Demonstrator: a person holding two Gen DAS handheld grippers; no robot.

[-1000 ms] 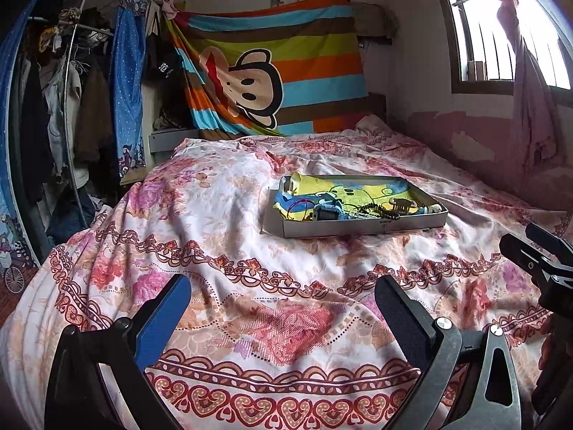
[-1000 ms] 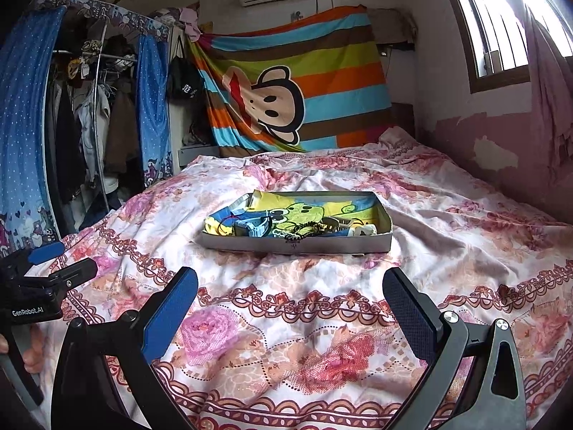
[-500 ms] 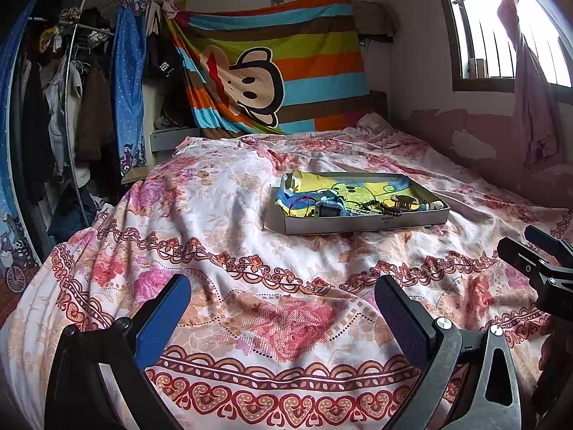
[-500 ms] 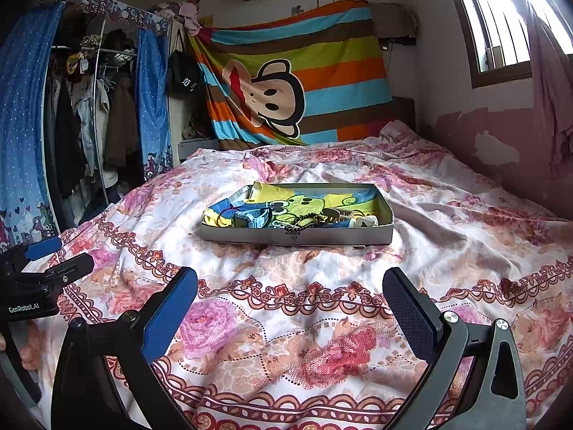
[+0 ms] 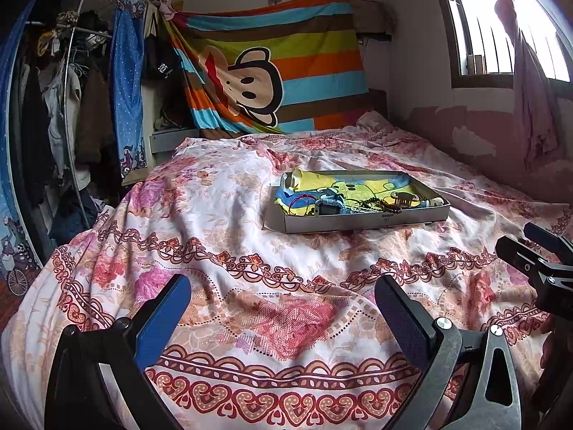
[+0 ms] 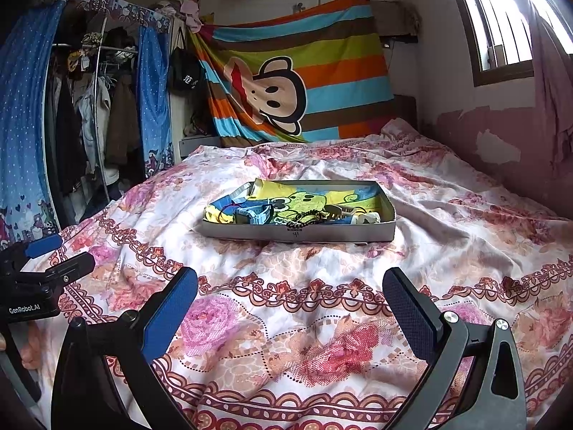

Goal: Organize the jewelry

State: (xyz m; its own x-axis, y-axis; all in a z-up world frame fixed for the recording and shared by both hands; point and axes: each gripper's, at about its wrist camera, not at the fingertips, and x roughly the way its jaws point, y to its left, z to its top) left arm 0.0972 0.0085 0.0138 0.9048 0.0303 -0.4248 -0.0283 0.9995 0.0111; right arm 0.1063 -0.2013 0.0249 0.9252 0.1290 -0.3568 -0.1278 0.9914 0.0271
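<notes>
A shallow grey box (image 5: pixel 358 223) (image 6: pixel 297 233) lined with a yellow and blue cartoon cloth lies in the middle of the bed. Inside it lie a dark bead bracelet (image 5: pixel 376 205) (image 6: pixel 304 219), a red cord (image 5: pixel 302 200), a blue watch-like piece (image 6: pixel 256 213) and other small jewelry. My left gripper (image 5: pixel 283 304) is open and empty, low over the near bedspread, well short of the box. My right gripper (image 6: pixel 290 297) is open and empty too, beside it. Each gripper shows at the edge of the other's view (image 5: pixel 537 261) (image 6: pixel 46 268).
The bed is covered by a rumpled pink floral bedspread (image 5: pixel 250 251). A striped monkey blanket (image 5: pixel 272 71) hangs at the head. An open wardrobe with hanging clothes (image 5: pixel 64 118) stands left. A wall with a barred window (image 5: pixel 501 28) runs along the right.
Both grippers have drawn back and risen slightly, so the box looks farther off. Both stay open and empty.
</notes>
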